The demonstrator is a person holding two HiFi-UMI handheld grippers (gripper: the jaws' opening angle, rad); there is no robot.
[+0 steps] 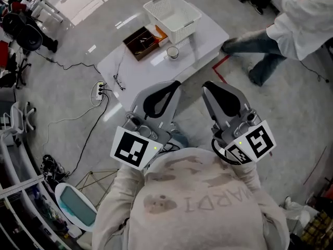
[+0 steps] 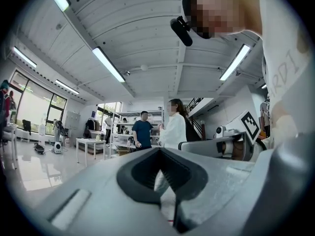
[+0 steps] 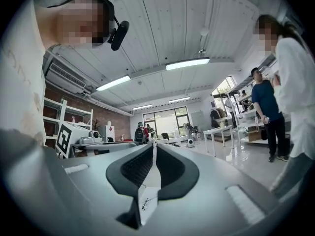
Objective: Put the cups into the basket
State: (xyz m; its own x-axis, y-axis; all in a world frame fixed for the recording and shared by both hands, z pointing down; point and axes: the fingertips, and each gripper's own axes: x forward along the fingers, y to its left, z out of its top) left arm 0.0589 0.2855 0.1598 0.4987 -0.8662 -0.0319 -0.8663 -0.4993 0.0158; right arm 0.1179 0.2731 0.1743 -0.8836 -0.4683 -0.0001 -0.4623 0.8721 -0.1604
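In the head view a single pale cup [image 1: 173, 52] stands on the white table [image 1: 156, 72], just in front of the white slatted basket [image 1: 188, 29]. The basket looks empty. Both grippers are held close to the person's chest, well short of the table and apart from the cup. My left gripper [image 1: 176, 83] is shut with nothing in it, and so is my right gripper [image 1: 206, 84]. In the left gripper view the left gripper [image 2: 160, 150] has its jaws meeting at the tips. In the right gripper view the right gripper [image 3: 154, 144] does too. Neither view shows the cup or basket.
A brown open box [image 1: 141, 41] sits left of the basket, and a small dark wire object [image 1: 118, 80] lies near the table's left edge. A power strip with cables [image 1: 100, 91] is on the floor at left. A person in white [image 1: 291, 25] stands at the right.
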